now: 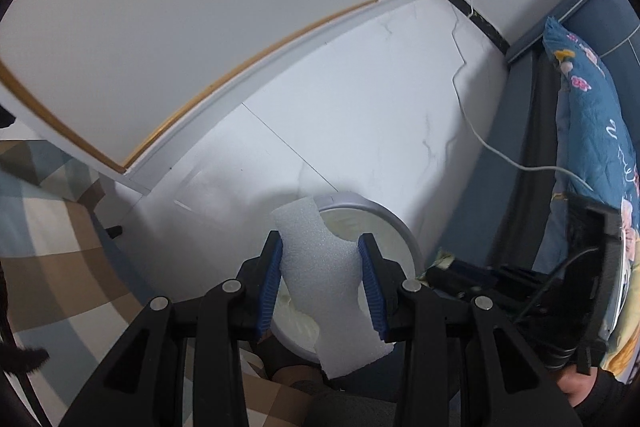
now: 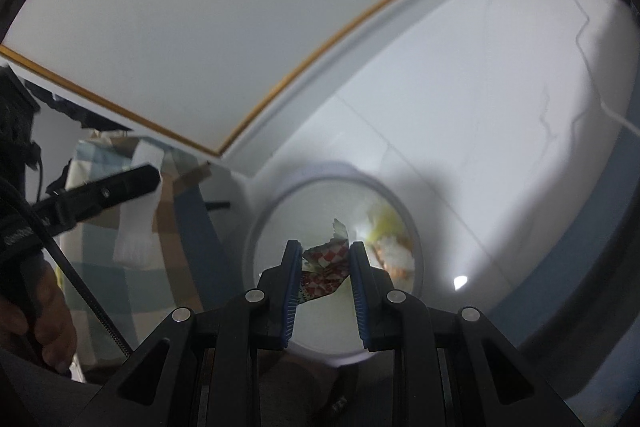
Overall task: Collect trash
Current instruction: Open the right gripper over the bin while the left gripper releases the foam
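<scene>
My left gripper (image 1: pixel 320 247) is shut on a white foam sheet (image 1: pixel 320 267), blue pads pressing both its sides, and holds it over a round grey-rimmed trash bin (image 1: pixel 394 227) lined with a pale bag. My right gripper (image 2: pixel 325 254) is shut on a crumpled red-and-white checkered wrapper (image 2: pixel 323 267), directly above the same trash bin (image 2: pixel 280 199), which holds yellow and white scraps (image 2: pixel 386 239). In the right wrist view the left gripper (image 2: pixel 132 183) and the foam sheet (image 2: pixel 138 227) appear at the left, with a hand (image 2: pixel 36 315) on its handle.
The bin stands on a white marble-pattern floor (image 1: pixel 360 107) beside a white cabinet with gold trim (image 1: pixel 160 27). A checkered rug or cloth (image 1: pixel 48 247) lies left. A bed with blue floral bedding (image 1: pixel 592 131) and a white charging cable (image 1: pixel 472 123) are at the right.
</scene>
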